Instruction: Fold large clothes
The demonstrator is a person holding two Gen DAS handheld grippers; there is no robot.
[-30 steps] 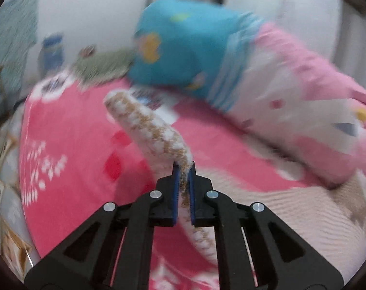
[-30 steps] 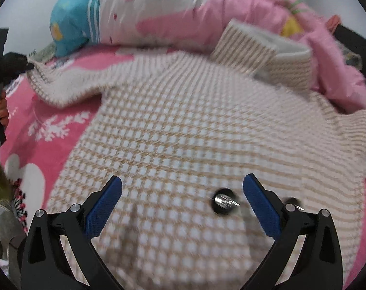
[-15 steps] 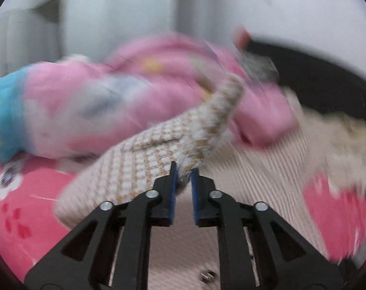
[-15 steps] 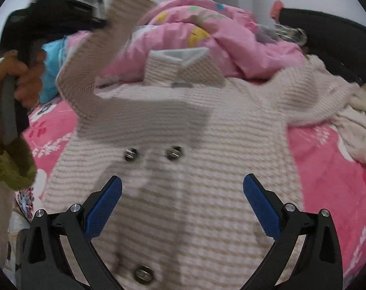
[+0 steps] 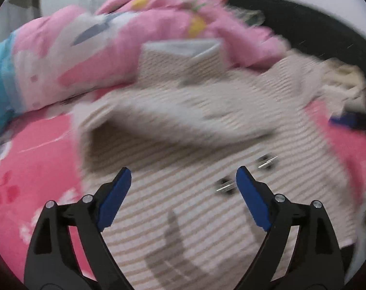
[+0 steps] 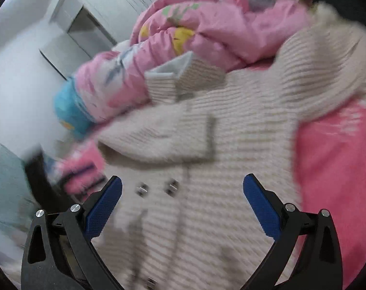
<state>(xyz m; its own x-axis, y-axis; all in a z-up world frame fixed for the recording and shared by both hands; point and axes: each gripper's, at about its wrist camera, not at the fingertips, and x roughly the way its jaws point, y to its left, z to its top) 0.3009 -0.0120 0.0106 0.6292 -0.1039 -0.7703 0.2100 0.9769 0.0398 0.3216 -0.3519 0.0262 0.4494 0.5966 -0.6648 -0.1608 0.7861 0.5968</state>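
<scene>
A cream and beige knitted cardigan [image 5: 195, 207] [image 6: 231, 193] with metal buttons [image 5: 225, 187] lies spread, front up, on a pink bed sheet [image 5: 30, 169]. Its left sleeve [image 5: 173, 120] [image 6: 158, 135] lies folded across the chest. The other sleeve [image 6: 316, 72] stretches out to the right. My left gripper [image 5: 183, 181] hovers over the cardigan's front, its jaws opening, with nothing between them. Above the lower front, my right gripper [image 6: 183, 188] stands open and empty. Both views are blurred by motion.
A pink patterned quilt [image 5: 110, 48] [image 6: 207, 29] is heaped behind the collar, with a blue pillow [image 6: 69, 111] at its left end. A dark headboard [image 5: 303, 24] and loose pale clothes [image 5: 345, 79] lie at the right. White cabinets [image 6: 98, 12] stand behind.
My left gripper carried the sleeve from the left across the cardigan's chest, let go of it and opened wide. My right gripper stayed open and its view swung over the cardigan.
</scene>
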